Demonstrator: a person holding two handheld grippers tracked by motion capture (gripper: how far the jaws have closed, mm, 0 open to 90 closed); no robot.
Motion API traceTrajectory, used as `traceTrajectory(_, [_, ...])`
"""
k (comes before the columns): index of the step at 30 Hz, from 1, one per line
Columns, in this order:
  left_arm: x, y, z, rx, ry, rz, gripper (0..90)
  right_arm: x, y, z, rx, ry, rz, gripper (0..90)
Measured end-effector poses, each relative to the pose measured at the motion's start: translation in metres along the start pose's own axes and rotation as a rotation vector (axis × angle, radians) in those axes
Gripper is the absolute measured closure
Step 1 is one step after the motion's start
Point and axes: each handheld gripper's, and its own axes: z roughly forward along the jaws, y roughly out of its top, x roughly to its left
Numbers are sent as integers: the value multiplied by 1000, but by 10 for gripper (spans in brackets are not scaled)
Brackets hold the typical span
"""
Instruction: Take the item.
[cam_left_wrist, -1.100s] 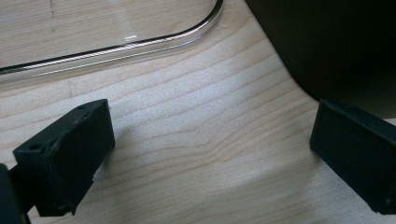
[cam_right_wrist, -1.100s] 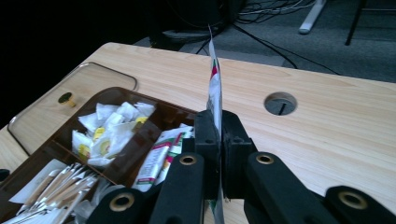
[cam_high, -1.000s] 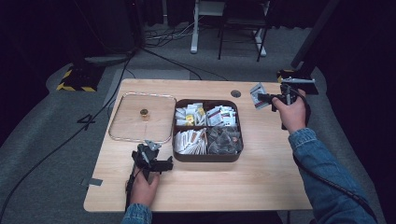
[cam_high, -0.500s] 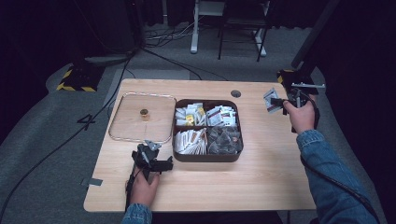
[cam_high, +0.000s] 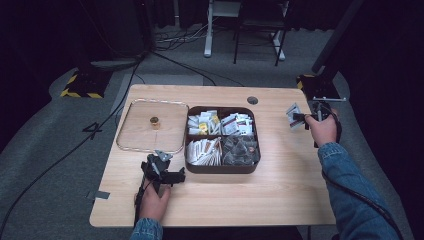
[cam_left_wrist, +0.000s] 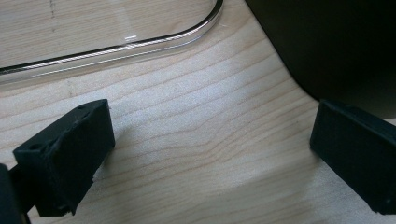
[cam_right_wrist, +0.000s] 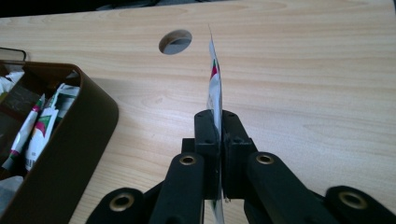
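So the right claw (cam_right_wrist: 218, 122) was clamped flat on a thin packet (cam_right_wrist: 215, 86), white with a bit of red and green print, held edge-on above the bare table (cam_high: 280, 185) off to the right of the box (cam_high: 222, 168). From above you could see that packet (cam_high: 293, 114) sticking out of the claw (cam_high: 299, 118) near the table's right edge, well apart from the box, with a round cable hole (cam_high: 252, 100) in the wood a little further back. The box was dark brown with four compartments, all stuffed with packets and sachets, too small to read. Its clear lid (cam_high: 150, 146) lay flat just left of it, small gold knob (cam_high: 155, 121) in the middle. The left claw (cam_high: 175, 176) sat low on the table by the box's near-left corner, spread wide with nothing between the jaws, just wood grain, the lid's rounded edge (cam_left_wrist: 140, 44) ahead and the box's dark wall (cam_left_wrist: 327, 51) right beside one jaw. Cables and a chair base on the floor behind.
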Motion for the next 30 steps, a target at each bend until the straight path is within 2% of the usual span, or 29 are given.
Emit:
traceTrajectory(18, [0,0,0,0,0,0,2,-4,-22,19,59,2,15,875])
traceTrajectory(27, [0,0,0,0,0,0,2,-7,-28,24,83,8,37,864])
traceTrajectory(30, [0,0,0,0,0,0,2,-8,-30,27,97,11,52,836])
